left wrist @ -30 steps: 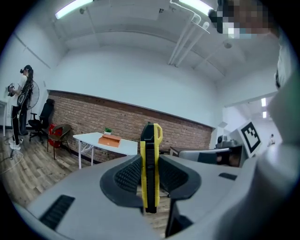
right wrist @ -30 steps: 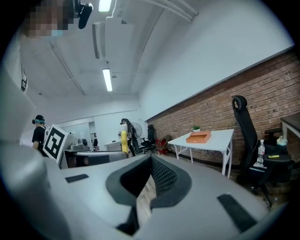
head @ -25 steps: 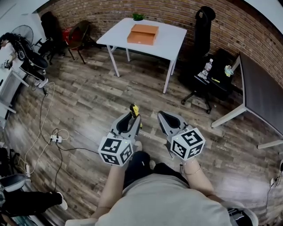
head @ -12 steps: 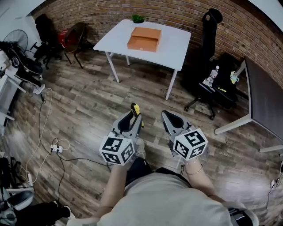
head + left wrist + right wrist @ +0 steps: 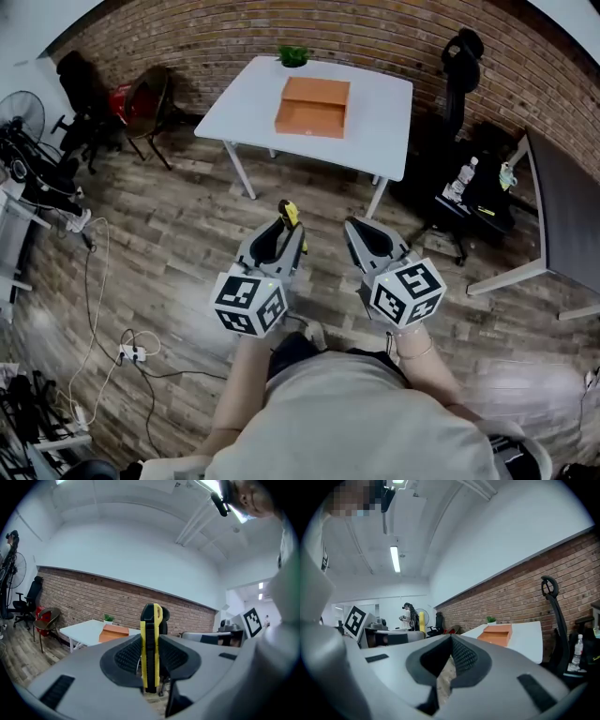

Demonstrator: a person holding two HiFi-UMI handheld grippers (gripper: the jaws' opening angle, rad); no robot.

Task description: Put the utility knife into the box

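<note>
A yellow and black utility knife (image 5: 150,644) stands upright between the pads of my left gripper (image 5: 150,656), which is shut on it; its tip sticks out past the jaws (image 5: 288,212). My left gripper (image 5: 278,246) is held above the wooden floor, short of the white table (image 5: 255,89). The open orange box (image 5: 313,106) lies on that table; it also shows in the left gripper view (image 5: 114,633) and the right gripper view (image 5: 497,634). My right gripper (image 5: 361,239) is beside the left one. Its jaws (image 5: 449,660) are closed together with nothing between them.
A small green plant (image 5: 293,56) sits at the table's far edge by the brick wall. Black office chairs (image 5: 462,61) and a low stand with a bottle (image 5: 463,175) are to the right. A dark table (image 5: 561,217) is at far right. Cables (image 5: 98,281) trail on the floor at left.
The table with the orange box has come nearer and lower in the head view. Both grippers have moved forward with the knife still held in the left one.
</note>
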